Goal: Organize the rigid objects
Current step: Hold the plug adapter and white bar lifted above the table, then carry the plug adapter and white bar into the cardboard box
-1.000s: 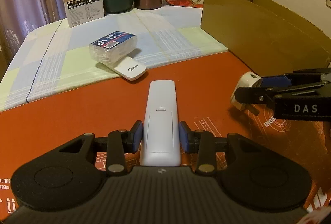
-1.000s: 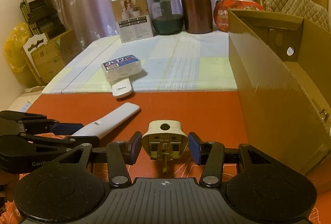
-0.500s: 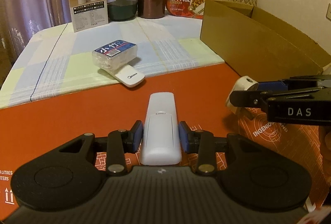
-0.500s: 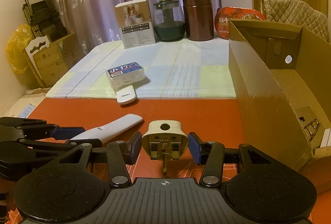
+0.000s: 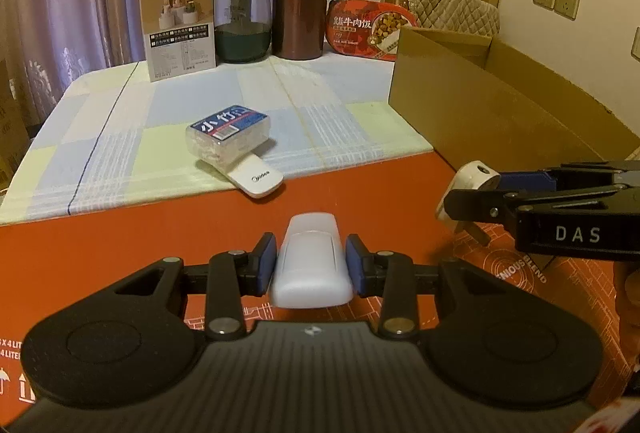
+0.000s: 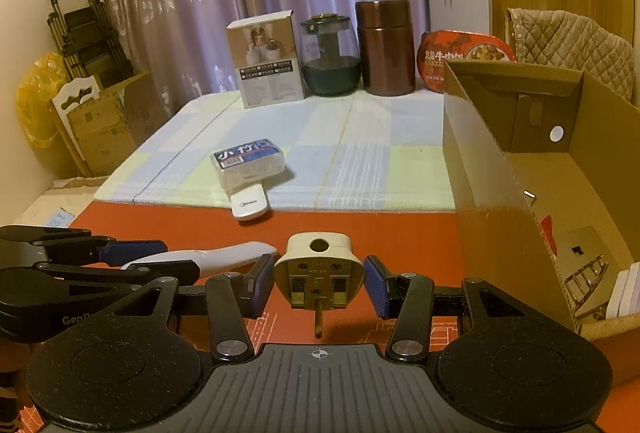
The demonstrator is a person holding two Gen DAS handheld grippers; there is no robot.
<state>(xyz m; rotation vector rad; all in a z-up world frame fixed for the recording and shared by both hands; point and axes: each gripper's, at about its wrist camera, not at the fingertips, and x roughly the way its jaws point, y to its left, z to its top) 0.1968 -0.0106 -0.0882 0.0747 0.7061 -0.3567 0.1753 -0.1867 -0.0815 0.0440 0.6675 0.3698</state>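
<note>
On the red surface (image 5: 120, 249), a checked cloth (image 5: 240, 105).

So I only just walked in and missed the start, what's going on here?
A person is tidying things with a gripper in each hand. The left gripper is shut on a white remote, lifted off the orange surface. The right gripper holds a cream plug adapter, pin hanging down. An open cardboard box sits to the right with a few things already in it. A second remote lies under a clear plastic box on the checked cloth.
</note>
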